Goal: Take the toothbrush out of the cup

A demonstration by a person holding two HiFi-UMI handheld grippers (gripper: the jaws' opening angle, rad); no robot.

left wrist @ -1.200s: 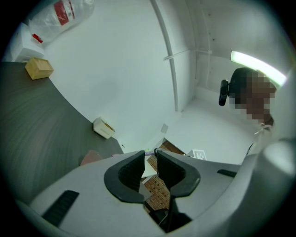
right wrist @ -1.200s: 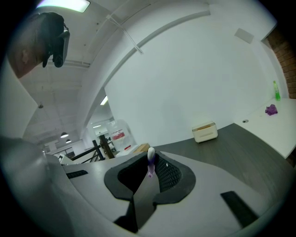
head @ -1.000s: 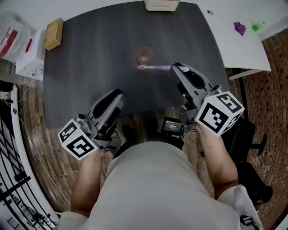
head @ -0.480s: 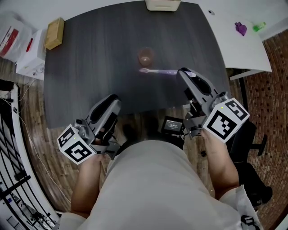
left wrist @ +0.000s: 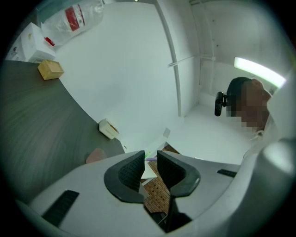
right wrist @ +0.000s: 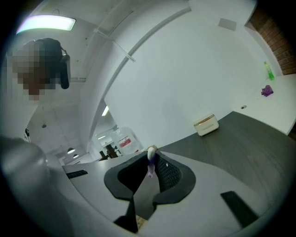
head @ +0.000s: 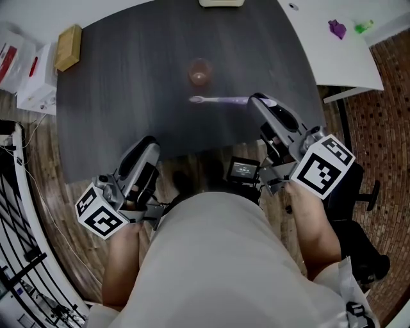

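A clear pinkish cup [head: 200, 72] stands upright on the dark table [head: 115, 96]; it also shows low in the left gripper view as the cup [left wrist: 95, 155]. A purple toothbrush [head: 218, 99] hangs level just in front of the cup, outside it, white head to the left. My right gripper [head: 256, 99] is shut on its handle end. Seen from the right gripper [right wrist: 151, 164], the toothbrush [right wrist: 151, 159] pokes out between the pads. My left gripper [head: 148, 142] hovers at the table's near edge; in its own view the left gripper [left wrist: 149, 166] has a narrow gap and holds nothing.
A tissue box [head: 221, 2] sits at the table's far edge and a brown box [head: 68, 47] at its far left corner. A white table [head: 333, 51] with small purple and green items adjoins on the right. A small screen device [head: 242, 170] lies below the near edge.
The right gripper has rolled slightly with the toothbrush still in it. Neither gripper has shifted noticeably; the head view has tilted a little.
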